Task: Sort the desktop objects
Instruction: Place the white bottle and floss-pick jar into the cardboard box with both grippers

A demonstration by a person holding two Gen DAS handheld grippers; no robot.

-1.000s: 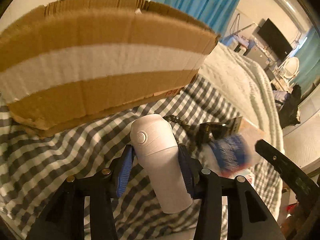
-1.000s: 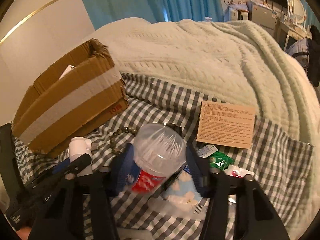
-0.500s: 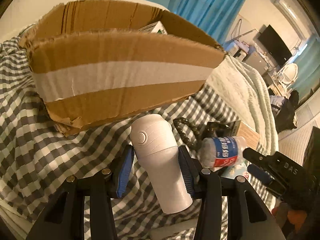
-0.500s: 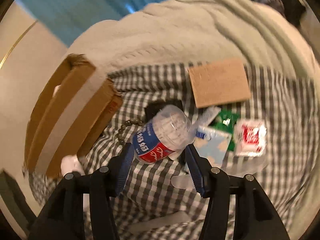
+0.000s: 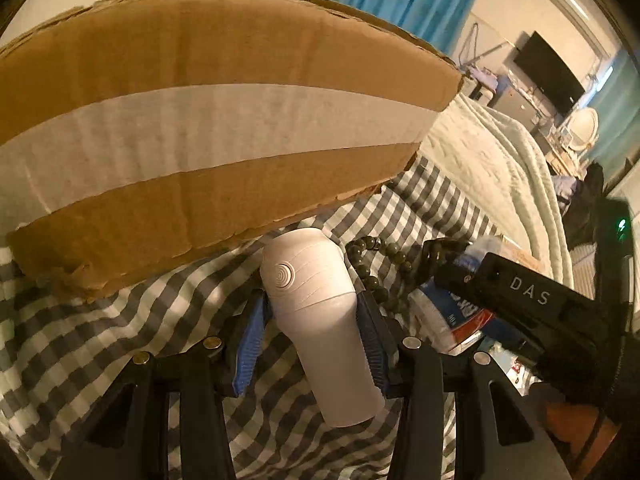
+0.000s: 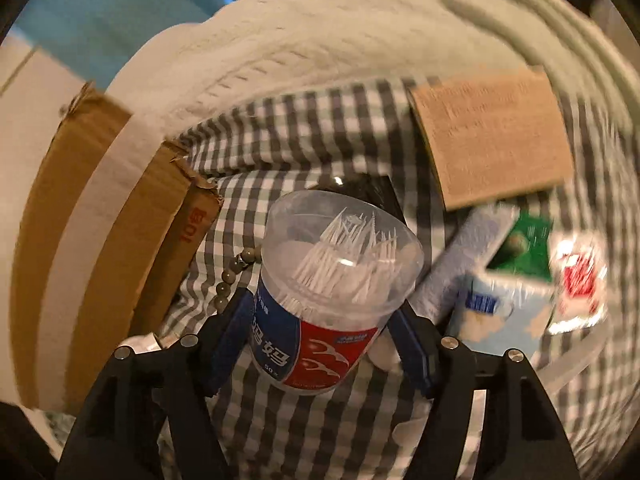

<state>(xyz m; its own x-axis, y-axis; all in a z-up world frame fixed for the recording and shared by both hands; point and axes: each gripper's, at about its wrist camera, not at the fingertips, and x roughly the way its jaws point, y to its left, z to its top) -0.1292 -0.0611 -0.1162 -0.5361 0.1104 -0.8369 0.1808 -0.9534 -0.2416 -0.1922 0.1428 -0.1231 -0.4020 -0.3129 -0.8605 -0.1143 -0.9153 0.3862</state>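
Note:
A white bottle point(image 5: 316, 312) with a ringed cap sits between the blue pads of my left gripper point(image 5: 311, 304), which is shut on it just in front of the cardboard box point(image 5: 200, 120). In the right wrist view, a clear jar of white picks point(image 6: 336, 280) with a blue and red label stands on the checked cloth between the fingers of my right gripper point(image 6: 324, 320). Its jaws are opening, and the pads stand just off the jar's sides. One of the right gripper's fingers point(image 5: 520, 292) reaches in beside the jar point(image 5: 448, 312) in the left wrist view.
The taped box point(image 6: 100, 240) stands to the left. A bead string point(image 6: 236, 268) and a black object point(image 6: 372, 188) lie behind the jar. To the right are a brown card point(image 6: 492, 140), a tissue pack point(image 6: 500, 312), a green packet point(image 6: 524, 244) and a red-white packet point(image 6: 580, 276). A pale blanket lies beyond.
My right gripper rolled and came down to the cloth, and its jaws parted from the jar, which now stands upright. The left gripper sank slightly before the box, still gripping the bottle.

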